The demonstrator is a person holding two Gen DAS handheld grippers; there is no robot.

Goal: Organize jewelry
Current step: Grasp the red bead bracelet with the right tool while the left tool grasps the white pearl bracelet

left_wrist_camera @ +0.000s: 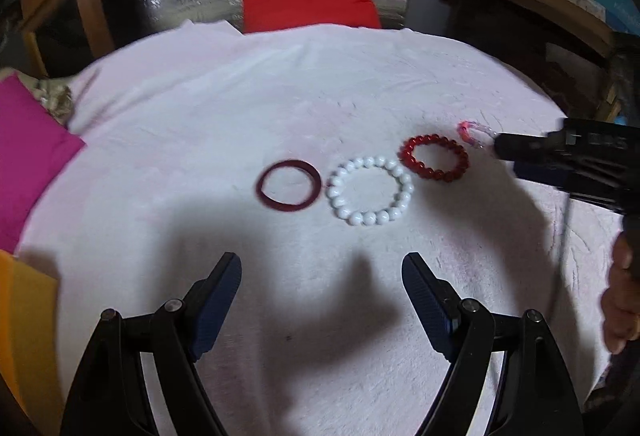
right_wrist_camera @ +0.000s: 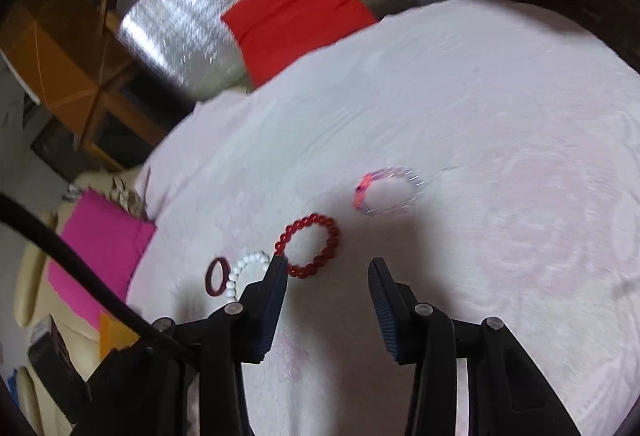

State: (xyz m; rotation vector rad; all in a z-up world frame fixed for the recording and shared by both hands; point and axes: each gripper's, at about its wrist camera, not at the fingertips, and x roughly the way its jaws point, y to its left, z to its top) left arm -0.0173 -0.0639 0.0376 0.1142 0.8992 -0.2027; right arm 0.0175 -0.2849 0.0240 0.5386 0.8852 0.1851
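while both tools gape empty, left tool [left_wrist_camera: 322, 276] wide, right tool [right_wrist_camera: 328, 276] narrower, its side lettering at right blurs unreadable

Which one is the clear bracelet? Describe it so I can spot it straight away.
Find the white cloth covering the table, then the row of four bracelets across its middle. The clear bracelet is the end one, beside the red bead bracelet. It alone is see-through, with a pink patch on one side.
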